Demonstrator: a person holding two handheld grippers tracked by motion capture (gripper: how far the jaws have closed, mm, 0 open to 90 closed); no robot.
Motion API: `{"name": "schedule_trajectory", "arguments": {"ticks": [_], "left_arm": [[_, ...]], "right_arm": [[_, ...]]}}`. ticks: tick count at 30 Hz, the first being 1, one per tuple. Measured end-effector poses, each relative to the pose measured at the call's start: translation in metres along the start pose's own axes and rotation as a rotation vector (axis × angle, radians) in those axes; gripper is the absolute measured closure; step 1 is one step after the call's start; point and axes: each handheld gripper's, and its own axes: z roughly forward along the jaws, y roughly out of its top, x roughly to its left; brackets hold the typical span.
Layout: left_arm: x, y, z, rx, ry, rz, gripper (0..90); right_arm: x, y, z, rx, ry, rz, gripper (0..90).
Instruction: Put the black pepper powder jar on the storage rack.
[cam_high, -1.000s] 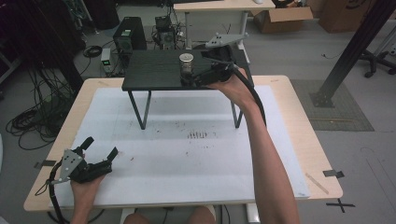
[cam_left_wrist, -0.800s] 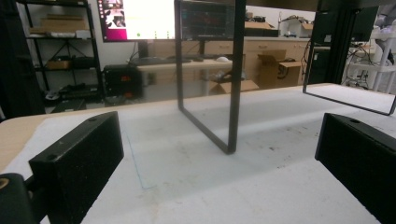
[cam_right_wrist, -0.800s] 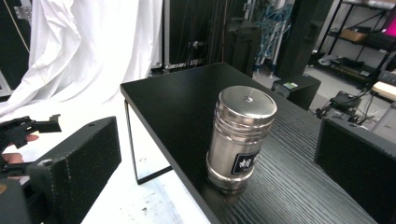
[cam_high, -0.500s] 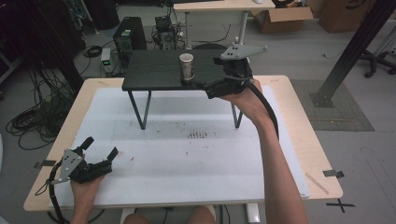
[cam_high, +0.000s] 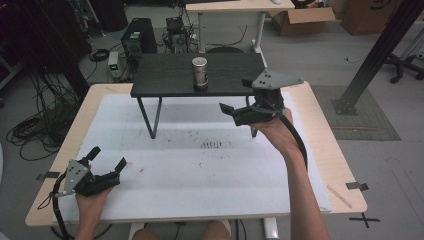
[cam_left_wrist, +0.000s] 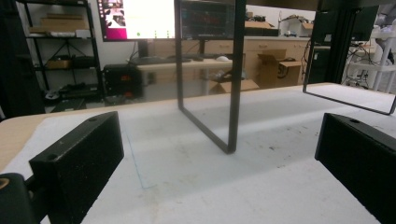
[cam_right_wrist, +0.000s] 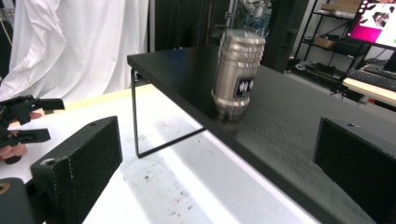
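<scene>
A silver metal can (cam_high: 200, 71) stands upright on a low black shelf (cam_high: 165, 80) at the back of the white-covered table. In the right gripper view the can (cam_right_wrist: 238, 74) sits on the shelf top (cam_right_wrist: 187, 70), ahead of the jaws and apart from them. My right gripper (cam_high: 236, 95) hovers open off the shelf's front right corner, nothing between its fingers (cam_right_wrist: 79, 163). My left gripper (cam_high: 107, 157) rests open near the table's front left corner. It faces a shelf leg (cam_left_wrist: 233, 79), and its jaws hold nothing.
The white sheet (cam_high: 210, 175) covers most of the wooden table (cam_high: 340, 165); dark smudges (cam_high: 211, 145) mark its middle. The shelf's thin metal legs (cam_high: 155, 117) stand on the sheet. Cables and computer gear (cam_high: 135, 42) lie on the floor beyond.
My right gripper has drawn back from beside the can, down and toward the person, and now hangs off the shelf's front right corner. The can stays put. The left gripper has not moved.
</scene>
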Motion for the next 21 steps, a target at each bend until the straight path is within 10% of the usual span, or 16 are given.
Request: {"name": "schedule_trajectory", "arguments": {"ticks": [21], "left_arm": [[0.0,0.0,0.0,0.0,0.001,-0.002,1.6]], "right_arm": [[0.006,-0.094,-0.03,-0.008,-0.119,0.077,0.6]]}}
